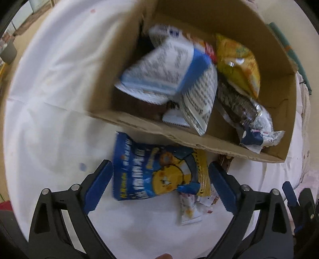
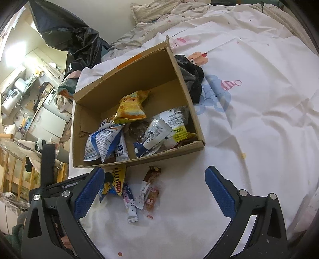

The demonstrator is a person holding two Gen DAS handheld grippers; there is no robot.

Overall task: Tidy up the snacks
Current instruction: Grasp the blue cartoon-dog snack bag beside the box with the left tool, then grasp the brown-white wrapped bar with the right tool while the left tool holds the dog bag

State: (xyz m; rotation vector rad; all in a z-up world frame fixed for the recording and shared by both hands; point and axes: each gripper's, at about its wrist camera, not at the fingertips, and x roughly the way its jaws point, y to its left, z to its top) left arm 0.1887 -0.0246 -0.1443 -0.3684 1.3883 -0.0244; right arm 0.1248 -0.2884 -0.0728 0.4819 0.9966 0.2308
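An open cardboard box (image 1: 155, 124) (image 2: 135, 160) lies on a white bedsheet and holds several snack packets, among them a yellow bag (image 1: 238, 63) (image 2: 132, 107) and blue-and-white bags (image 1: 169, 69) (image 2: 103, 141). A blue bag with a yellow cartoon face (image 1: 155, 171) (image 2: 111, 182) lies in front of the box. My left gripper (image 1: 159, 183) is open, its fingers either side of that bag. Small packets (image 2: 148, 191) (image 1: 191, 207) lie next to it. My right gripper (image 2: 154, 192) is open above these small packets.
A dark cloth (image 2: 192, 77) lies at the box's far right corner. A black plastic bag (image 2: 67, 33) and rumpled bedding (image 2: 159, 12) lie beyond the box. The bed's edge drops off on the left, with shelves and a wooden rail (image 2: 12, 171) beyond.
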